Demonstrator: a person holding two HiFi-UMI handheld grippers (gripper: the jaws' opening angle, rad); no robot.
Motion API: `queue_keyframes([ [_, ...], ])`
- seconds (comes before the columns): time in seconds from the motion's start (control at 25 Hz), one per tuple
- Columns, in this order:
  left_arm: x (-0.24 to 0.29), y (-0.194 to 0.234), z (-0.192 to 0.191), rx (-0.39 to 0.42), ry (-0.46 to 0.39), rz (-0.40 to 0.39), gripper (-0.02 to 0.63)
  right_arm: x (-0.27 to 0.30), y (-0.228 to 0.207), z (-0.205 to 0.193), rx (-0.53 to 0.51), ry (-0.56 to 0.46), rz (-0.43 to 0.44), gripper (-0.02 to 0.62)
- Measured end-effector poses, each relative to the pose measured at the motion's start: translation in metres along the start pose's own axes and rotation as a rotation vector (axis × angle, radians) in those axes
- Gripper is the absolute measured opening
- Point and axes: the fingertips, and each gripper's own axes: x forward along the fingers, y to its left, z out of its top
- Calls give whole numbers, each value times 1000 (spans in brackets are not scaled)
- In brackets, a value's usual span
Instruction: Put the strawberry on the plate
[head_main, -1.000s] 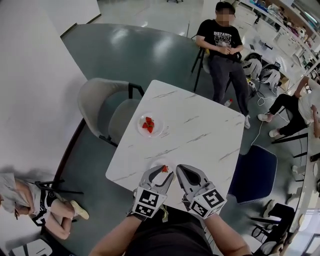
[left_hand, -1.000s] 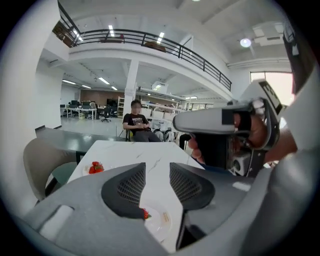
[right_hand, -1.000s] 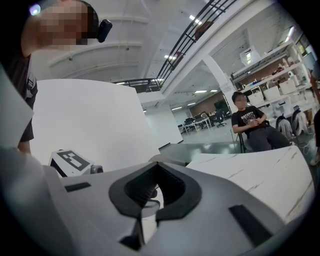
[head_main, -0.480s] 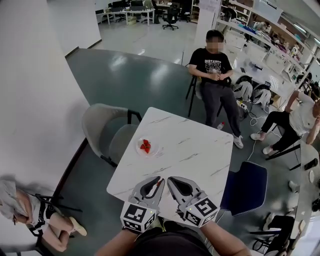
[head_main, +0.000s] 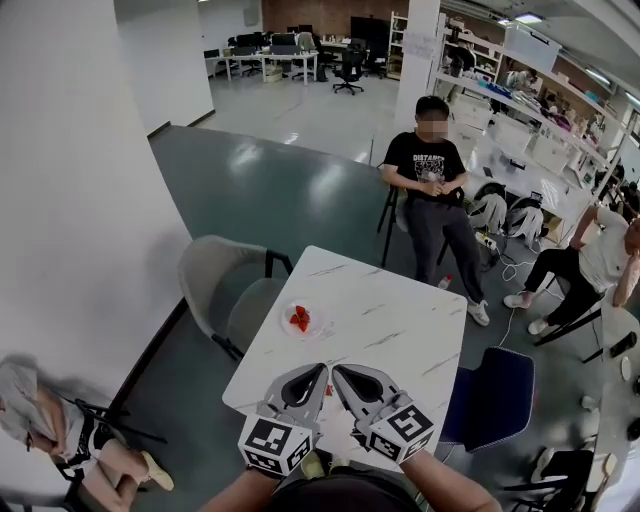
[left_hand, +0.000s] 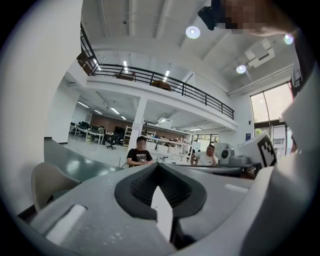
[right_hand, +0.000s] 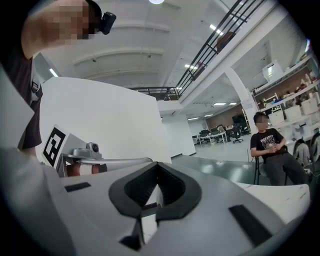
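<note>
A small plate (head_main: 287, 311) near the left edge of the white marble table (head_main: 400, 320) holds cut strawberry pieces (head_main: 301, 321). Both grippers hang side by side over the table's near edge, pointing roughly level. My left gripper (head_main: 321, 372) has just been closing and is now shut, with nothing between its jaws in the left gripper view (left_hand: 157, 168). My right gripper (head_main: 337, 372) is shut and empty too (right_hand: 157, 166). A bit of red strawberry (head_main: 327, 390) peeks out between the two grippers, low on the table; what it lies on is hidden.
A grey chair (head_main: 222, 290) stands at the table's left and a blue chair (head_main: 492, 392) at its right. A person in a black shirt (head_main: 430, 185) sits beyond the far edge, another person (head_main: 598, 250) at far right, and one (head_main: 45, 420) low at left.
The left gripper's jaws, open around a strawberry on the near plate, have shut empty. Both grippers have risen off the table and levelled out. The head view has tilted up.
</note>
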Motion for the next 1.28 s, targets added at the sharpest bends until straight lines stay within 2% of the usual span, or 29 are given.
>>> queue_keyframes([
  [0.2,-2,-3,20,1,-54,-10,9,2,8,17,-28,-23,23,2],
  [0.4,-2,-4,36,7,-88,0,9,-1,4,31,-72,-24,-7,2],
  [1.28,8,5,28,19,-63,10,9,7,-7,27,-85,-19,-10,2],
])
